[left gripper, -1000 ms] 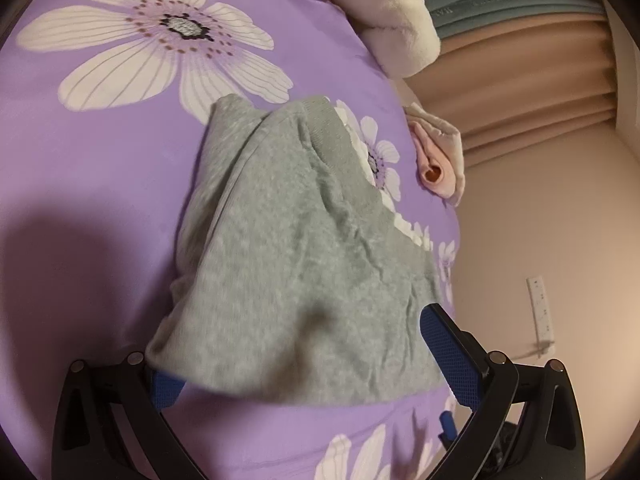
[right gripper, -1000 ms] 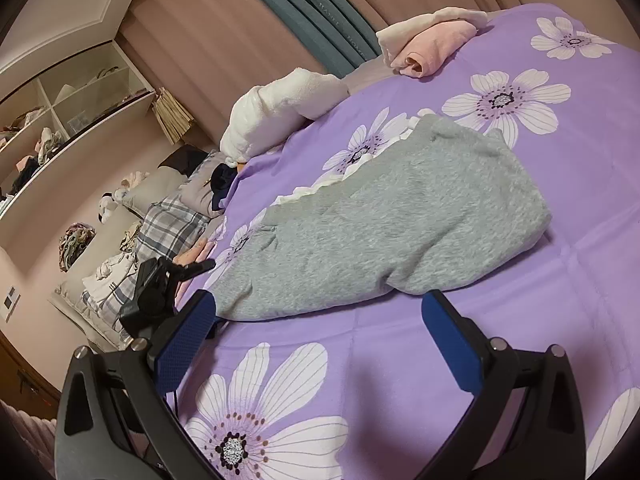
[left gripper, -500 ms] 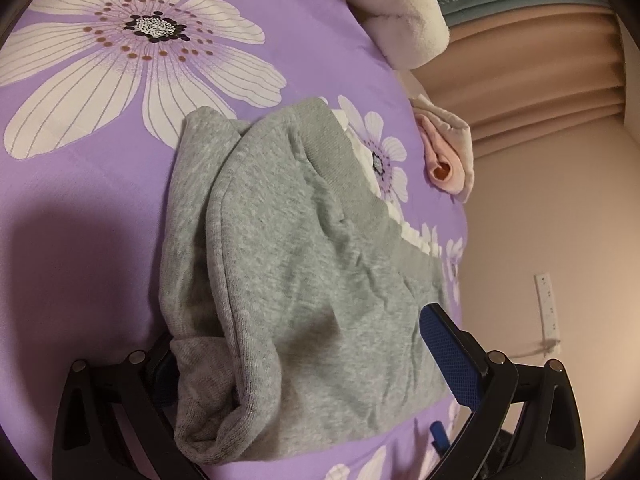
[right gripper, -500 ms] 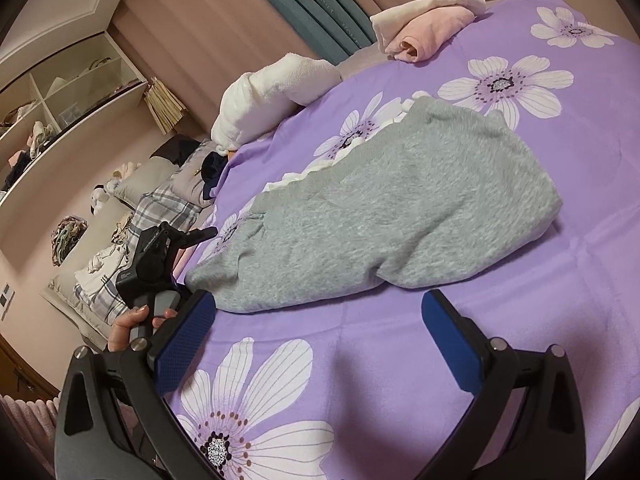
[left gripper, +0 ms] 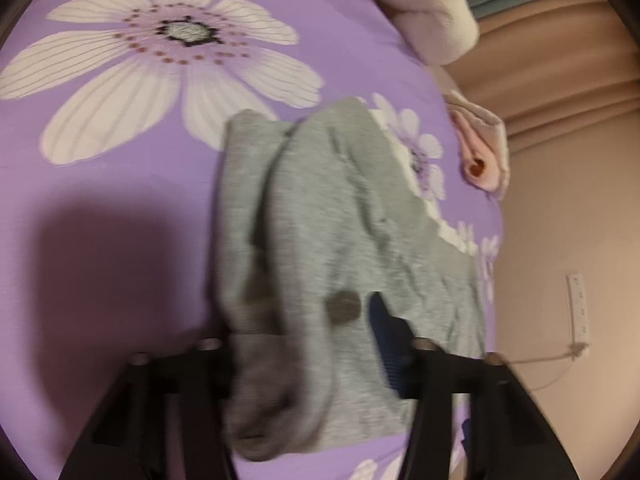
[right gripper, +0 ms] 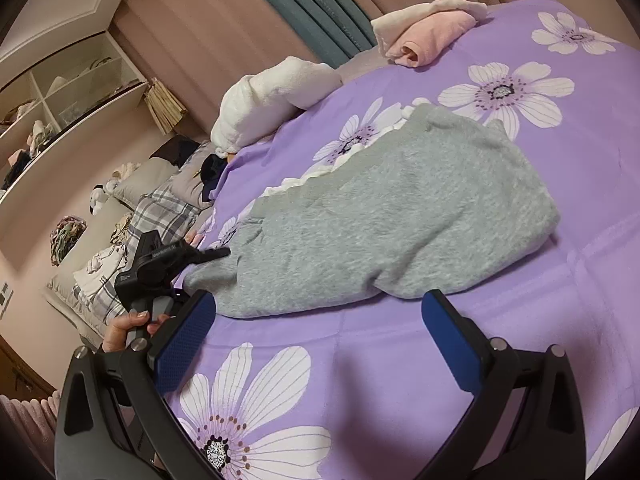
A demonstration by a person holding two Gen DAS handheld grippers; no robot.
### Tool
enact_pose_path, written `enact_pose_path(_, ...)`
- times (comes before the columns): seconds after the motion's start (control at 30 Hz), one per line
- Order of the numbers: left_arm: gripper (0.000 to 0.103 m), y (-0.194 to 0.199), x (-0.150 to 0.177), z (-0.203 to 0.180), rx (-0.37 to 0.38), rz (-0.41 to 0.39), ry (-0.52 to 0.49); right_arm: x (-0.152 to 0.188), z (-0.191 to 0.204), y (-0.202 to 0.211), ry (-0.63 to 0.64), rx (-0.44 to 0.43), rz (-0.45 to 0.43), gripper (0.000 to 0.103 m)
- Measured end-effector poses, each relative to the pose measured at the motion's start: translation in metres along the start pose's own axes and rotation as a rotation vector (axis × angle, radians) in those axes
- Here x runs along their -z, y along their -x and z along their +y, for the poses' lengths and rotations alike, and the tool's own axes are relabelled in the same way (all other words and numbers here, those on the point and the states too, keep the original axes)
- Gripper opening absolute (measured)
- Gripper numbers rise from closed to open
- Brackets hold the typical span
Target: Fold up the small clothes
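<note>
Our left gripper (left gripper: pixel 308 344) clamps the grey garment's (right gripper: pixel 400 216) near end, half folded; our right gripper (right gripper: pixel 316 344) hangs apart; final fold left.

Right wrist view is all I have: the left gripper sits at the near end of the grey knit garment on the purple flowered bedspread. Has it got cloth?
Observer: Yes. In the left wrist view the grey knit garment is bunched between the fingers of the left gripper, jaws narrowed on it. The frame is blurred.
Operator: Both pads on it?
Observer: Only one blue pad shows; the cloth hides the other finger.
Operator: Single layer?
Observer: No, doubled. A lower layer peeks out beside the top one, lying on the purple flowered bedspread.
</note>
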State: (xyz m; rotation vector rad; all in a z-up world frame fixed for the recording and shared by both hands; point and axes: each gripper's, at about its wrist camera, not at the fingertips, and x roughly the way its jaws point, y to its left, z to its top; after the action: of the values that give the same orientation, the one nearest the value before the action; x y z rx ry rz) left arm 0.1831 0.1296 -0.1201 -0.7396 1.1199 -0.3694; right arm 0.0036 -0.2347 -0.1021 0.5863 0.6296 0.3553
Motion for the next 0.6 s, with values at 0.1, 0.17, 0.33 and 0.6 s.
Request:
enact_pose_path(0.1, 0.039, -0.001, -0.001, 0.006, -0.003, 0.016, 0.015, 0.0, -0.001, 0.0, -0.006, 0.002, 0.001, 0.103)
enact_pose_path(0.17, 0.036, 0.0, -0.001, 0.006, -0.014, 0.018, 0.009, -0.001, -0.001, 0.0, -0.008, 0.005, 0.0, 0.103)
enact_pose_path(0.33, 0.027, 0.004, 0.002, 0.003, -0.051, 0.004, -0.025, -0.001, 0.0, 0.001, -0.008, 0.023, 0.002, 0.103)
enact_pose_path(0.6, 0.019, 0.009, 0.006, -0.009, -0.074, -0.042, -0.091, -0.004, -0.004, 0.006, 0.002, 0.136, -0.001, 0.103)
